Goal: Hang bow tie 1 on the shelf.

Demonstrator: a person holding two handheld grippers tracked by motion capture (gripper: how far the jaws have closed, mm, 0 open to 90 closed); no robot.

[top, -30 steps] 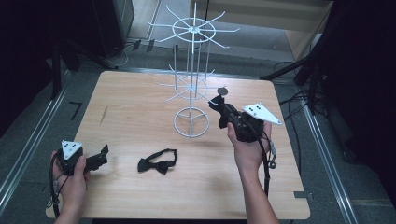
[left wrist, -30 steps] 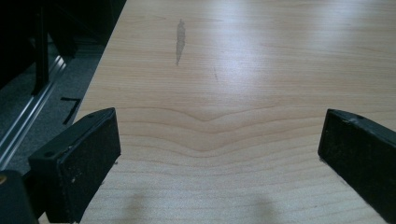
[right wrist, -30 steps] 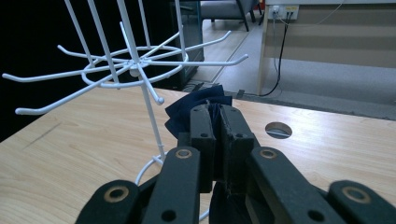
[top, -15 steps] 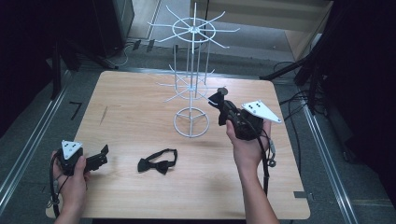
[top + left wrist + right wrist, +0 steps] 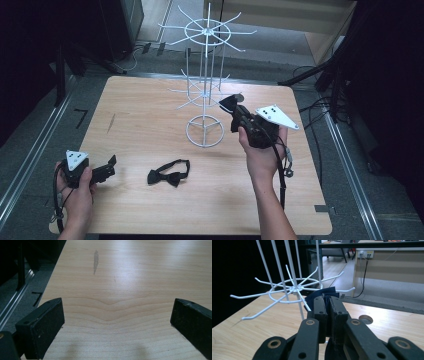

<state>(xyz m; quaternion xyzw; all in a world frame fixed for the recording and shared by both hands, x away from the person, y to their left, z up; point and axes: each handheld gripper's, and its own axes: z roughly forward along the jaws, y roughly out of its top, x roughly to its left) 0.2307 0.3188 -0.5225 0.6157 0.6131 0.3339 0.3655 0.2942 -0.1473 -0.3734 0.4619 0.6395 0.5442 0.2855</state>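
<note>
Nearest the person's edge of the pale wooden bench (image 5: 150, 130), well to the near left of the white wire display stand (image 5: 204, 131), the left tongs (image 5: 111, 167) rest low over the wood in the person's left hand (image 5: 77, 186). Their two black jaws stand wide apart with nothing between them; the left gripper view shows bare wood grain and a dark grey streak (image 5: 95, 261) farther off between the pads.

A little farther in, a black fabric bow tie with its thin strap (image 5: 168, 175) lies flat on the bench, to the near left of the stand's ring-shaped base and apart from both tongs.

Farther again, just to the right of the stand, the person's right hand (image 5: 260, 152) holds the right tongs (image 5: 229, 104) raised above the bench, jaws pointing toward the stand's lower ring of hooks. These jaws are closed tight on a dark navy piece of cloth (image 5: 322, 295), which pokes out beyond the pads. In the right gripper view that cloth sits just in front of the lower ring's wire hooks (image 5: 287, 290); whether it touches one of them I cannot tell.

Beyond the stand, past the bench's far edge, lies grey floor (image 5: 280, 47) with cables.
</note>
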